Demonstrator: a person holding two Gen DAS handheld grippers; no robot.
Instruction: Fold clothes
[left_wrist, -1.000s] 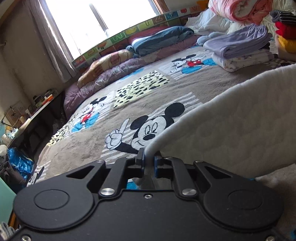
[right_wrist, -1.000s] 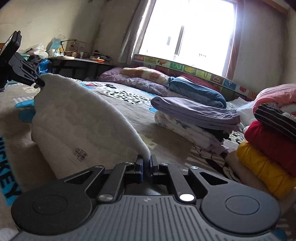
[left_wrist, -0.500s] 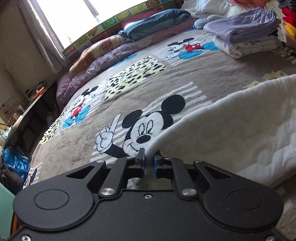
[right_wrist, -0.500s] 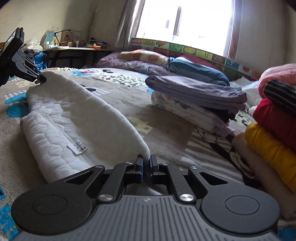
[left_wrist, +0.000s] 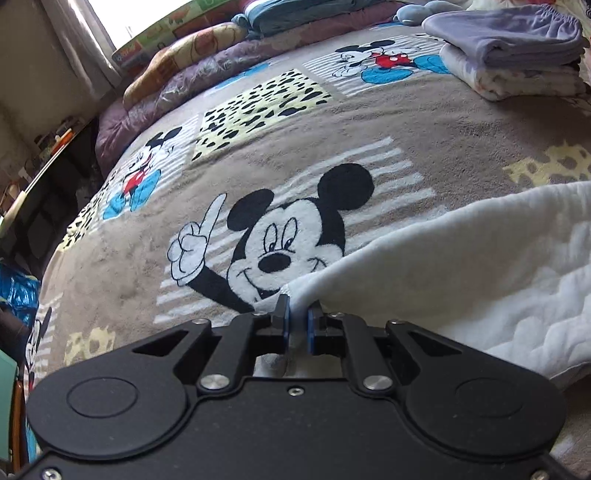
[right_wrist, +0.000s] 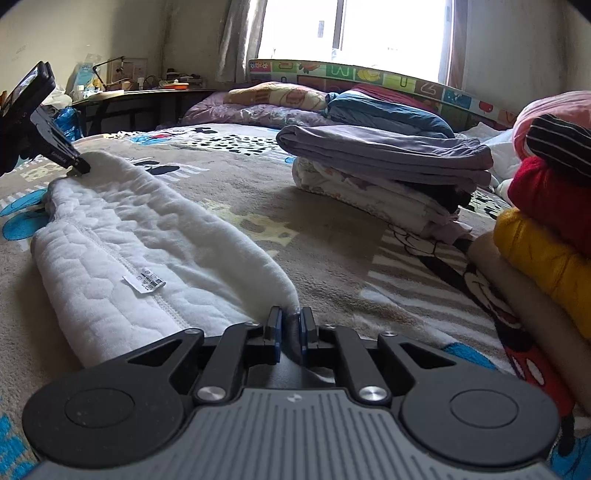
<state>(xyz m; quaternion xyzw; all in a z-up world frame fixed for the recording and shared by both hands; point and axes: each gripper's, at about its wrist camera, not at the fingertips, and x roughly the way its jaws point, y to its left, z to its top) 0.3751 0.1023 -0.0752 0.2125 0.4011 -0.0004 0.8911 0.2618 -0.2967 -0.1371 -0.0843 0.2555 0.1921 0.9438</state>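
So the bed (left_wrist: 424, 122) with its grey cartoon-mouse blanket fills a daylit room. White quilted garment (right_wrist: 122, 236) lies folded near its front edge. Left tongs (left_wrist: 298, 314) clenched on one corner; right tongs (right_wrist: 290, 319) just opening, fabric between them.

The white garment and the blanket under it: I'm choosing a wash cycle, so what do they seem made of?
White garment: looks like soft quilted knit, probably cotton or a blend, matte; stitched wavy cells puff its outer face, and the folded-over side looks fleecy. Blanket: seems a plush synthetic fleece; short fuzzy pile with brushed streaks and printed cartoon panels.
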